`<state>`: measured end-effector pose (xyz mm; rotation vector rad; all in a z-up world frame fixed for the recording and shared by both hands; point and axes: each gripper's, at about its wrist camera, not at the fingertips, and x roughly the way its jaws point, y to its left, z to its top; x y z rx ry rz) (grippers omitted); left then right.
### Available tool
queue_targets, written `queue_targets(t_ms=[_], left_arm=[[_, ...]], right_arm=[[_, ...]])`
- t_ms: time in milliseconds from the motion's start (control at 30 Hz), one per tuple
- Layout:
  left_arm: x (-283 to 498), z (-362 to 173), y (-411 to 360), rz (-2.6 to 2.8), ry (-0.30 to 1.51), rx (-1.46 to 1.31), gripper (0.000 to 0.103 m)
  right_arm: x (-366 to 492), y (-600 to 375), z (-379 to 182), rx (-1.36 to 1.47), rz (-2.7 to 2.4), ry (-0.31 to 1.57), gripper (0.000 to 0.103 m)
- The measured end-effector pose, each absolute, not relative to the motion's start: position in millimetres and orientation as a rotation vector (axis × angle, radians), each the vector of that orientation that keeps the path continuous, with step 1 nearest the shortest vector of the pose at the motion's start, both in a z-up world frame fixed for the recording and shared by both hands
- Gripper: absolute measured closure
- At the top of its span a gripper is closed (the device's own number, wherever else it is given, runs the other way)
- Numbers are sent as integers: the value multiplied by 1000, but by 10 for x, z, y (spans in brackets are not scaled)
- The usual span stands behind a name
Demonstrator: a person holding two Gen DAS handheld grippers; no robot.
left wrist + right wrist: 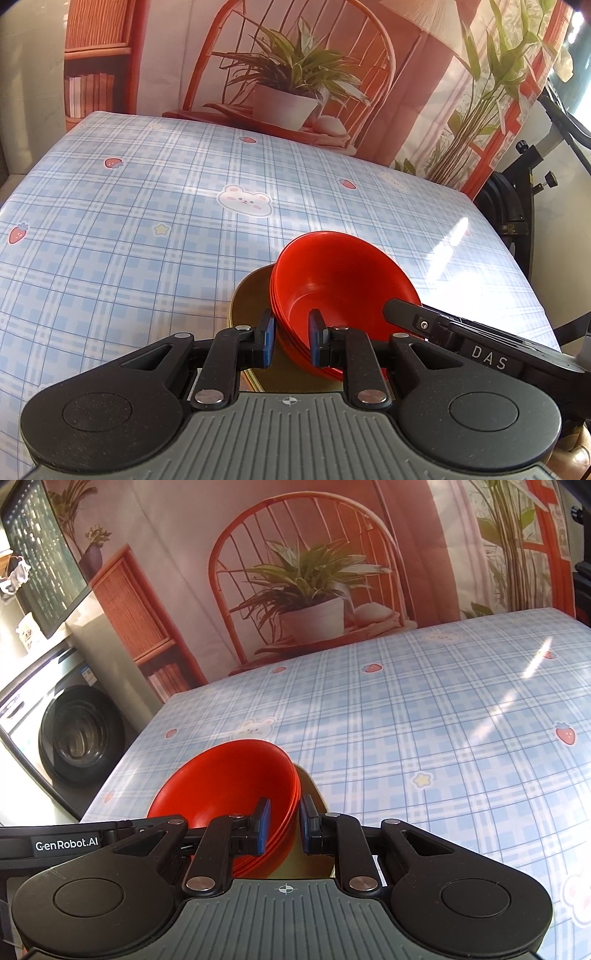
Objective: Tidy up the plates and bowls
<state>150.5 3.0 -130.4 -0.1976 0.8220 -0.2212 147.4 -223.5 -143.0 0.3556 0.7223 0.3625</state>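
Observation:
A stack of red bowls [343, 273] sits nested and tilted over a brown-gold plate [251, 295]. My left gripper [292, 341] straddles the stack's near-left rim, one blue pad outside and one inside, shut on it. In the right wrist view the same red bowls [221, 779] and the brown plate [310, 794] show. My right gripper [282, 825] straddles the stack's right rim, shut on it. The other gripper's body [480, 350] reaches the bowls from the right. The plate is mostly hidden by the bowls and grippers.
A table with a blue plaid cloth [147, 221] printed with bears and strawberries spreads ahead. A printed backdrop [295, 74] stands behind it. A washing machine [74, 734] is left of the table; a black stand [517, 206] is at the right edge.

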Motion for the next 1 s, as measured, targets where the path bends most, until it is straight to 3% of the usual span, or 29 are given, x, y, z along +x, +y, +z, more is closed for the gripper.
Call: queue_targets(t_ms=[333,467,833,1000], left_arm=[[1498,-1289,24,-214,823,-186,83],[1494,-1281,18,-209,824,-181,82],[1428,-1194,31,-187,808,-155,78],[1338,-1050,-13,-169,765,-98,78]], right_arm=[[1466,-2233,-1429,354,360,720,84],[1448,-2247,-1376,346,341,703,77],[1368,-2344,-1219,349,306,650,71],[1317,-2429,-1090,347,275,608,60]])
